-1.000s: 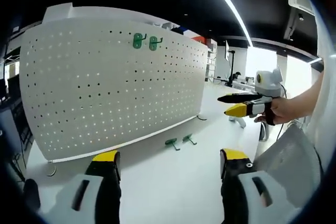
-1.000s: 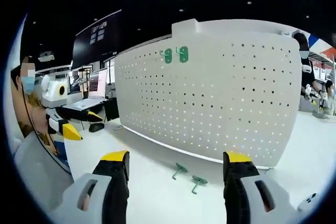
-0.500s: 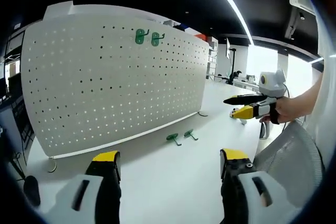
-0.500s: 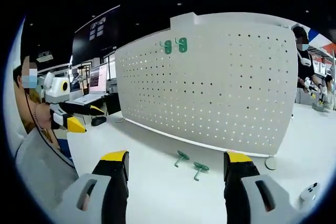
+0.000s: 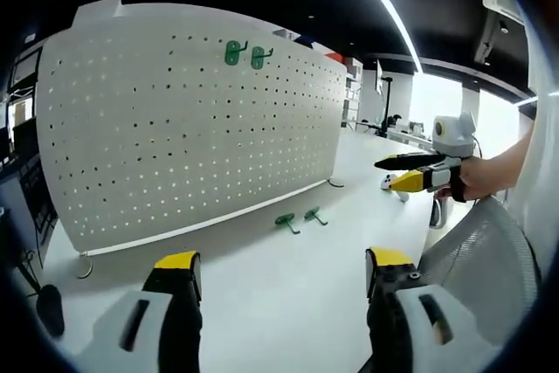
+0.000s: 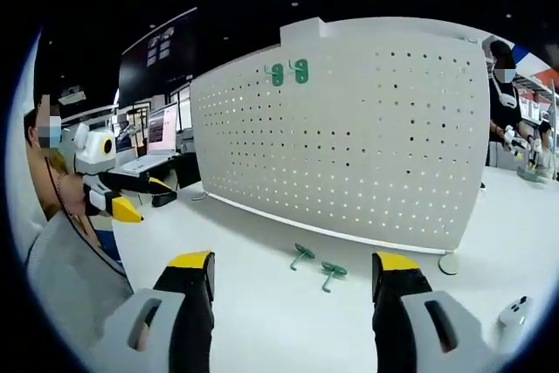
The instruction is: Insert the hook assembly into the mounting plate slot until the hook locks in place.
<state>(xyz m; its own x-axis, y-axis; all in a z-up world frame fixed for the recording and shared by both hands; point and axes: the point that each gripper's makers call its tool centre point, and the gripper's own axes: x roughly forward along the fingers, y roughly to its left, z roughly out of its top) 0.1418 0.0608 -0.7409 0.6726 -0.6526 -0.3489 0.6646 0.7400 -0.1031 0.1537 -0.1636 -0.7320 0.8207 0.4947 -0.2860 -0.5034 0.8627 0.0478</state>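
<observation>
While two green hooks (image 5: pixel 298 218) lie on the bench (image 5: pixel 279 294) near the pegboard (image 5: pixel 192 128), both hand-held grippers, left (image 5: pixel 281 270) and right (image 6: pixel 293 270), hover spread and empty; the reach-and-pick step looks pending: close on one hook.

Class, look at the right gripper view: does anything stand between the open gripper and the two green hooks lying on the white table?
Nothing visible does. Bare white table lies between the right gripper and the two green hooks, which rest in front of the white pegboard.
</observation>
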